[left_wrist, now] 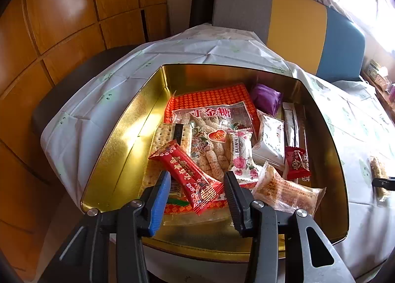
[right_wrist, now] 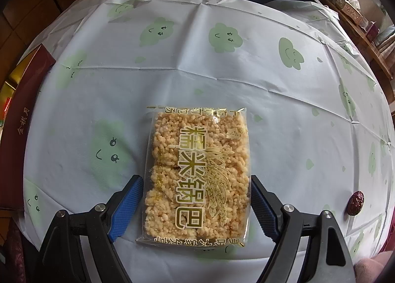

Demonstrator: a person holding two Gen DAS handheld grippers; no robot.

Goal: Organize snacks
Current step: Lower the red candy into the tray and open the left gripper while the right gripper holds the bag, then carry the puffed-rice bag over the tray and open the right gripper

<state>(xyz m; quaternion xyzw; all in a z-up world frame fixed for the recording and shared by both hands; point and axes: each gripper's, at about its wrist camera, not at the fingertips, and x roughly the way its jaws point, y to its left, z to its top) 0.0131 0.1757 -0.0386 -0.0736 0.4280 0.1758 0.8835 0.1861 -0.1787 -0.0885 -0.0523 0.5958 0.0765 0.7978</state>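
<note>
- Left gripper (left_wrist: 197, 184): jaws parted, pads pressing on nothing. A long red snack packet (left_wrist: 188, 175) lies in the gap between them, clear of both pads, resting on the other snacks.
- Right gripper (right_wrist: 197, 199): jaws spread wide, straddling the near half of a clear rice-cracker packet (right_wrist: 197, 171). Whether the pads touch the packet's edges cannot be told; the packet lies flat on the tablecloth.
- Gold tin (left_wrist: 118, 139): sits open on the tablecloth below the left gripper. It holds the red packet, a large clear bag of sesame sticks (left_wrist: 209, 134) on a red patterned sheet, a pink rose-print bar (left_wrist: 240, 154), a purple pouch (left_wrist: 266, 98), a white pouch (left_wrist: 270, 139), a small dark-red candy packet (left_wrist: 297, 162) and a clear packet of brown crisp (left_wrist: 288, 191) against the near right wall.
- Tablecloth (right_wrist: 246, 80): pale, creased, printed with green smiling clouds.
- A dried red date (right_wrist: 355, 202) lies on the cloth, well apart to the right of the rice-cracker packet.
- A dark red box (right_wrist: 24, 124) stands at the left edge of the right wrist view.
- Behind the table: a bench back (left_wrist: 296, 28) in grey, yellow and blue panels.
</note>
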